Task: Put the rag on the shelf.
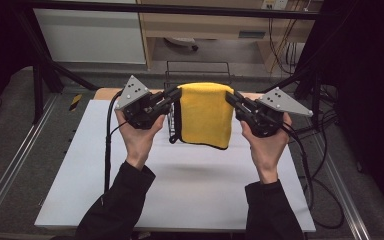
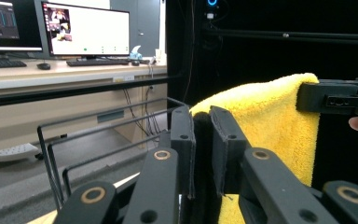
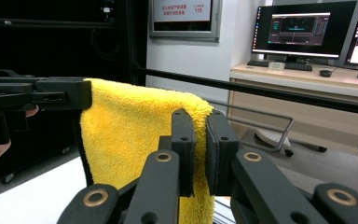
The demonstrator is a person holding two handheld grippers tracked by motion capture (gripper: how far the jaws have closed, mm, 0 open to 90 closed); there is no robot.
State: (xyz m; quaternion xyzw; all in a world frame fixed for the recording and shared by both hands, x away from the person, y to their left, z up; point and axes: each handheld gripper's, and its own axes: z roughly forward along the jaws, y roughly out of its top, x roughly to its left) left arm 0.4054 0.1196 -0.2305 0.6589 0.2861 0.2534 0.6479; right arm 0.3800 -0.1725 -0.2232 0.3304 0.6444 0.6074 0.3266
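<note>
**Yellow towel held taut between two grippers**

Black jaws of the left gripper (image 2: 203, 135) are seen clamped on one upper corner of the yellow towel (image 1: 204, 114), and the right gripper (image 3: 198, 135) is pinched on the opposite corner. Between them the towel is stretched along its top edge and hangs folded above the white table (image 1: 190, 190), clear of its surface. Behind it, a black wire rack (image 1: 198, 70) is set at the table's far edge.
</note>
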